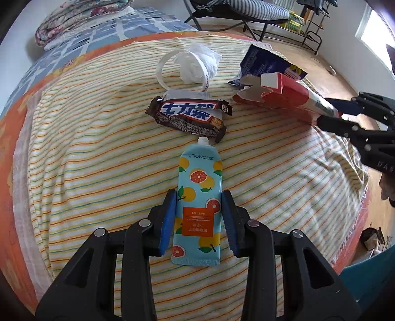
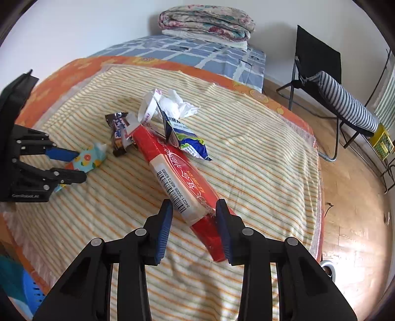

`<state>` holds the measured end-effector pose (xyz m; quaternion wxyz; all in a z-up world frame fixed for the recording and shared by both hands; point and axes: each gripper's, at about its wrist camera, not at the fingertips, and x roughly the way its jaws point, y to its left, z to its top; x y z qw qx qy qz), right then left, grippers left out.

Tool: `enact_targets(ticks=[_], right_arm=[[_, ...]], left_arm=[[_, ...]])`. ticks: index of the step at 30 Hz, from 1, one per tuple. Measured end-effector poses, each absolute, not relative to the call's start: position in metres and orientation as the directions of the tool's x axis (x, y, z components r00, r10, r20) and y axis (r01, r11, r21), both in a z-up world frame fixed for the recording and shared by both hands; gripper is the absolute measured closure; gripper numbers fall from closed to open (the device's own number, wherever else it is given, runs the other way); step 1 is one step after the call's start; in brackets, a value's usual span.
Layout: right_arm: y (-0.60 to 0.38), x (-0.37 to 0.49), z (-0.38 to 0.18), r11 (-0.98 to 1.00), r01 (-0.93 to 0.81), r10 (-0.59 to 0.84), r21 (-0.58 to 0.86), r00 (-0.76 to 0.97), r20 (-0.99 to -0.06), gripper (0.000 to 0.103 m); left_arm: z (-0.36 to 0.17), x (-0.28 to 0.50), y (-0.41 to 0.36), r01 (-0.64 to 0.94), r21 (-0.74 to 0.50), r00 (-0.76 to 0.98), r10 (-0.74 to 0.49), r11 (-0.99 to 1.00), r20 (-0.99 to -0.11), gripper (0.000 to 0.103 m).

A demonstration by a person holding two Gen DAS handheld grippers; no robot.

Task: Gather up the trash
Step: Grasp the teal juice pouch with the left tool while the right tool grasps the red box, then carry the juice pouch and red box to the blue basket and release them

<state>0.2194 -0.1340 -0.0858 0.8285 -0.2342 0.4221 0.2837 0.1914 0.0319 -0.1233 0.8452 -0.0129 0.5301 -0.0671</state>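
Note:
A light-blue tube with orange-fruit print (image 1: 198, 200) lies on the striped blanket (image 1: 98, 160). My left gripper (image 1: 200, 219) is open, its blue pads on either side of the tube's lower half. A long red box (image 2: 182, 182) lies diagonally; my right gripper (image 2: 195, 227) is open around its near end, the left pad apart from it. In the left wrist view the box (image 1: 284, 96) and right gripper (image 1: 343, 116) show at right. A brown candy wrapper (image 1: 190, 118), white tissue with paper strip (image 1: 195, 66) and a blue-white wrapper (image 1: 264, 64) lie beyond.
The blanket covers a bed with an orange sheet (image 2: 74, 69) and a folded quilt (image 2: 207, 22) at the back. A black folding chair with striped cushion (image 2: 340, 98) stands on the wooden floor (image 2: 353, 197) to the right. A blue basket (image 2: 24, 291) is at lower left.

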Motion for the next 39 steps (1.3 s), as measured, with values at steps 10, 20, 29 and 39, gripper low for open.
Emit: enact_targets(ticks=[10,20,29,39], right_arm=[[-0.122,0.213,-0.082,0.728,-0.665,0.277,-0.168,0.509,-0.815,0.077],[-0.139,0.19,-0.061,0.738,-0.675,0.387,-0.007,0.432,-0.815,0.085],[-0.147,0.157,-0.052,0.734,-0.676,0.431,0.063,0.392,-0.813,0.089],[-0.154,0.107,-0.038,0.694,-0.713,0.493,0.103,0.366,-0.789,0.089]], left_arm=[[-0.123,0.194,0.031,0.088,-0.063,0.449,-0.095,0.994,-0.889,0.067],[-0.111,0.164,0.04,0.079,-0.071,0.454,-0.099,0.994,-0.885,0.067],[-0.087,0.129,0.035,0.08,-0.073,0.486,-0.103,0.994,-0.868,0.067],[-0.073,0.089,0.022,0.104,-0.064,0.504,-0.108,0.992,-0.857,0.067]])
